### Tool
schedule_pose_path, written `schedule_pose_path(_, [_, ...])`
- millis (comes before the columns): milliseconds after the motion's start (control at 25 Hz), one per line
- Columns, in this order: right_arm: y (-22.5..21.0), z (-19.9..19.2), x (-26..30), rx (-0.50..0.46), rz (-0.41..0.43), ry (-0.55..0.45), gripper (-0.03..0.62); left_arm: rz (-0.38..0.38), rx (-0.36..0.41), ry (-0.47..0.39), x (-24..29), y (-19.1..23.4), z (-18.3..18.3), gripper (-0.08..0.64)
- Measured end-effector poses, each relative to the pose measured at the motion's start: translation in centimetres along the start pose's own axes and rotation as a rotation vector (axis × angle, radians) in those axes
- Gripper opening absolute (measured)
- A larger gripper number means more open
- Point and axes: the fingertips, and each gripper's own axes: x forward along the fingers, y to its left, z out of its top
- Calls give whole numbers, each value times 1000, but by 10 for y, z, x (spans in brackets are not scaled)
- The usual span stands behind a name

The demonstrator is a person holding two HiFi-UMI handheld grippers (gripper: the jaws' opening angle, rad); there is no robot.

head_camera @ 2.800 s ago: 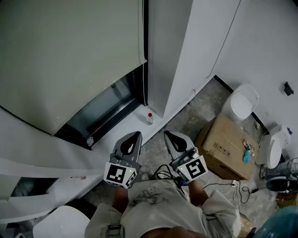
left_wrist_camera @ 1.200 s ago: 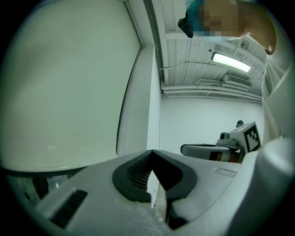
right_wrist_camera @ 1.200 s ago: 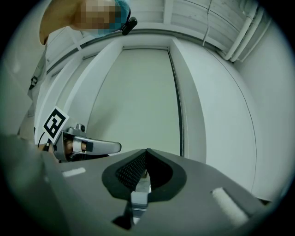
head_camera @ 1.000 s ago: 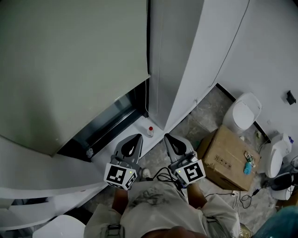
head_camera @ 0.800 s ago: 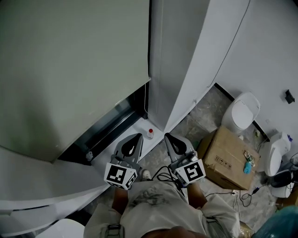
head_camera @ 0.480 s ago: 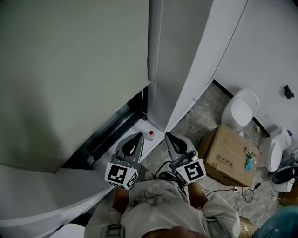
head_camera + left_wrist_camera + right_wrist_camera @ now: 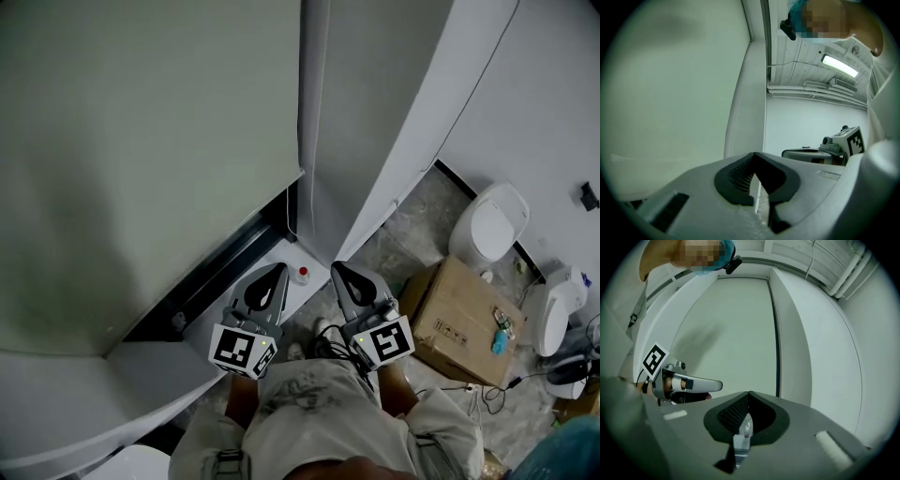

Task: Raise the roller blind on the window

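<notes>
Nearest the camera, both tools were held side by side close to the person's body, below the blind and pointing up toward it. The left hand-held gripper (image 7: pixel 274 272) had its jaws closed tip to tip with nothing between them, as its own view (image 7: pixel 754 154) showed. The right hand-held gripper (image 7: pixel 337 270) was closed and empty too (image 7: pixel 749 393). Neither touched anything.

Just beyond their tips, under the blind's right corner, a small red-capped bottle (image 7: pixel 301 275) stood on the white sill (image 7: pixel 192 345).

The blind (image 7: pixel 141 159) hung low over the window, its hem near the sill, with only a dark strip of glass (image 7: pixel 225 270) showing beneath. The raising looked not yet begun.

At the blind's right edge a thin pale cord (image 7: pixel 287 212) hung down past the hem corner. That was probably the place to take hold. Being so thin and likely slippery, it would want a firm pinch squarely between the pads and a steady downward pull. Which side of the cord lifts the blind could not be told. The fabric itself looked light and soft, poor for gripping, with only the hem likely stiff.

Farther off, right of the blind, a cardboard box (image 7: pixel 459 314) and a toilet (image 7: pixel 489 220) stood on the floor.
</notes>
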Motion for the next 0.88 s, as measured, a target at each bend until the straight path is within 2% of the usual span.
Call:
schedule_pose_path(200, [-21,7,8,11,31,-21,11,31,4,6,24,0,7,5])
schedule_pose_path(320, [-35,5,19,13,45,8,11,51,2,4,39,7,9,5])
schedule_pose_path(440, [-47,5,25,21,70,-40,11,71,7,-2,53,11,5,5])
schedule_pose_path(680, [-70,10,30,39,112,-56,11,88,-1,-8,80,8,15,5])
schedule_pose_path(880, [-83,7,40,59,144,-49,11,112,29,-2,99,14,18,5])
